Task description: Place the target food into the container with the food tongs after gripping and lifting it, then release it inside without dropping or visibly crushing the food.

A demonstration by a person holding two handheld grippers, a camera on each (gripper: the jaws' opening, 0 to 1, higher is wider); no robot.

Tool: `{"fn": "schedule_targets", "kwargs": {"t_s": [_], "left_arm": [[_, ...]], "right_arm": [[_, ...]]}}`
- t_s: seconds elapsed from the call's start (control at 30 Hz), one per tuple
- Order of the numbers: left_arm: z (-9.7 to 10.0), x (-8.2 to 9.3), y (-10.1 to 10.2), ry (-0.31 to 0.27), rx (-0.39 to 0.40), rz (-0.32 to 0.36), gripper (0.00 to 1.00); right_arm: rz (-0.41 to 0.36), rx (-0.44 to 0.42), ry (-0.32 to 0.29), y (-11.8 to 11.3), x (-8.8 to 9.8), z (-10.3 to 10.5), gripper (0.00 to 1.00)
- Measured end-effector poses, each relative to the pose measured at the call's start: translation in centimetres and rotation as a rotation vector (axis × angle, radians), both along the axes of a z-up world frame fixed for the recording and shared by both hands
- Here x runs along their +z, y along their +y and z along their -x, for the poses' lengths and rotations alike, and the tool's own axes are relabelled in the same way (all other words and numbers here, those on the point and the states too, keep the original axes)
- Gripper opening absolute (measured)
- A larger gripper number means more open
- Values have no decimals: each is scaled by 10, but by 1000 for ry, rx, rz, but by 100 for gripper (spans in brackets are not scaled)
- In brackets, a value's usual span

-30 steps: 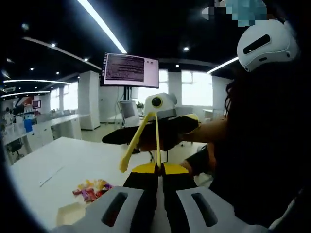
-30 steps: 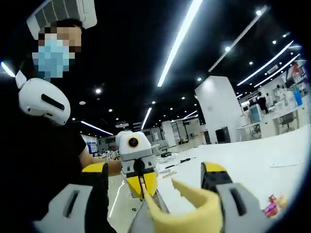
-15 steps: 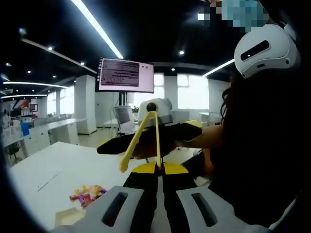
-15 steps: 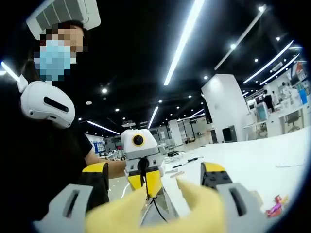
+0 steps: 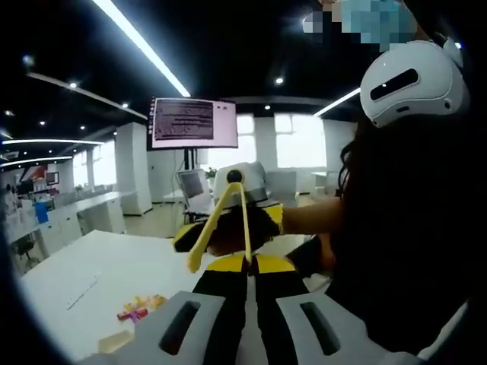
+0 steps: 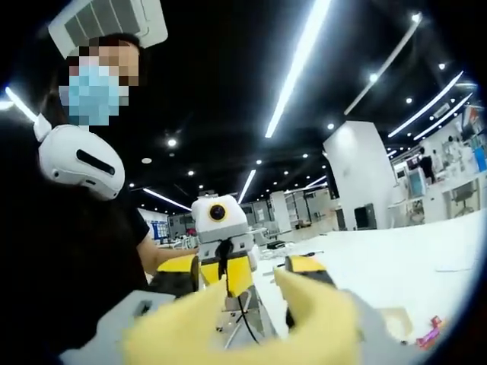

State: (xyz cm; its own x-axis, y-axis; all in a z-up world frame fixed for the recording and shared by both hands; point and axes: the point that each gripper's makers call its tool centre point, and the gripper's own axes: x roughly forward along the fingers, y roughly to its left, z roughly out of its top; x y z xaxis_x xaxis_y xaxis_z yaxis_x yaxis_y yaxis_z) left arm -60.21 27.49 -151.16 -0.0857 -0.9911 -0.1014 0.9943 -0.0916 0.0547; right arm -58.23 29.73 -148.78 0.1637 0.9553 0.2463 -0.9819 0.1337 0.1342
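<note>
Yellow food tongs (image 5: 221,213) stand as a narrow V in front of me, hinge end up. My left gripper (image 5: 250,266) is shut on the tip of one tongs arm. In the left gripper view my right gripper (image 5: 228,230) sits around the tongs' upper part. In the right gripper view the tongs (image 6: 319,323) loom blurred and close, and my right gripper (image 6: 242,272) has its jaws drawn in against them. The left gripper (image 6: 222,268) faces it. Wrapped candies (image 5: 137,309) lie on the white table (image 5: 106,270), next to a beige container (image 5: 112,341).
A person in a dark top, with a white headset (image 5: 411,72) around the neck, stands close on the right of the left gripper view. A monitor on a stand (image 5: 194,123) is beyond the table. In the right gripper view the candies (image 6: 428,334) and the container (image 6: 396,319) lie low on the right.
The right gripper's jaws have drawn in around the tongs. Both views have shifted a little with the hands. The left gripper stays shut on the tongs tip.
</note>
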Motion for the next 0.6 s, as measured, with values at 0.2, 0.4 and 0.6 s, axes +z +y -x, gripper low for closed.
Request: {"fn": "schedule_targets", "kwargs": {"t_s": [0.2, 0.4, 0.6], "left_arm": [[5, 5, 0, 6, -12, 9, 0], [6, 5, 0, 10, -21, 0, 0], [5, 7, -1, -26, 8, 11, 0]], "right_arm": [[4, -19, -30, -1, 1, -2, 33], [3, -22, -41, 0, 3, -1, 32], [3, -29, -30, -3, 5, -1, 29]]}}
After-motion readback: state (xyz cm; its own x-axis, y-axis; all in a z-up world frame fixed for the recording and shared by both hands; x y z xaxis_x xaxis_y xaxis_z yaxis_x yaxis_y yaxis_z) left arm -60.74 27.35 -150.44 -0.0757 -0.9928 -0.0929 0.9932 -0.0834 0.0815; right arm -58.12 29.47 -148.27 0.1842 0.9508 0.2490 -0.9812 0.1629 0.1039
